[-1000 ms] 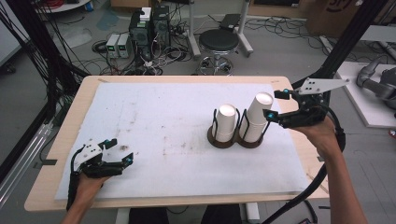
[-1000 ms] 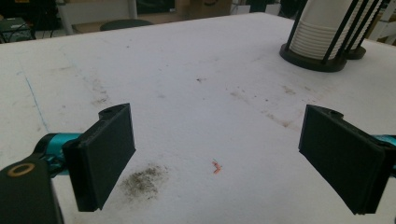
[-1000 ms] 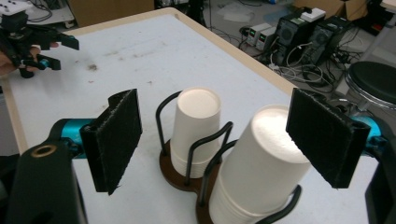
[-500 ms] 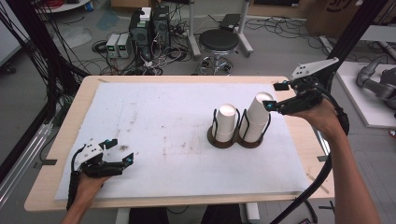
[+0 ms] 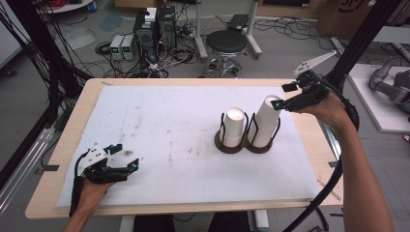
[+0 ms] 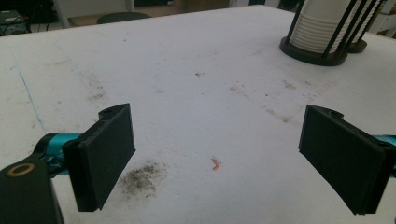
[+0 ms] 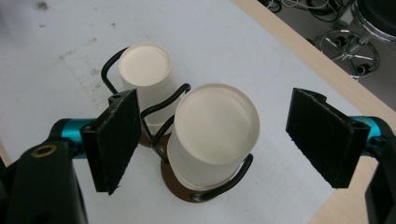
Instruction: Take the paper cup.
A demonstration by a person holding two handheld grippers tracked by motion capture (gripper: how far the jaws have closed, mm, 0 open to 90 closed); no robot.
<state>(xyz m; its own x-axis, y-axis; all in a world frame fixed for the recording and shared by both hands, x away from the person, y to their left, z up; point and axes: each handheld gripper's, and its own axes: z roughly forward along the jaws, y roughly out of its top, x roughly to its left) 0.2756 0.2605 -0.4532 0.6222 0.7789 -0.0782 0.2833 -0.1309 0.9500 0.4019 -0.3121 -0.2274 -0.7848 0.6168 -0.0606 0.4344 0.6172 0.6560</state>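
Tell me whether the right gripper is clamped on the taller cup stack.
No: in the right gripper view the right gripper has its jaws spread wide on either side of the taller cup stack, touching nothing.

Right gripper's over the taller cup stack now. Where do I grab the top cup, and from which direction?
Come from above. The taller cup stack stands upside down in the wire holder, whose black rods fence its lower part, so only the top band is free. Close the open right gripper across the round sidewall just below the flat top.
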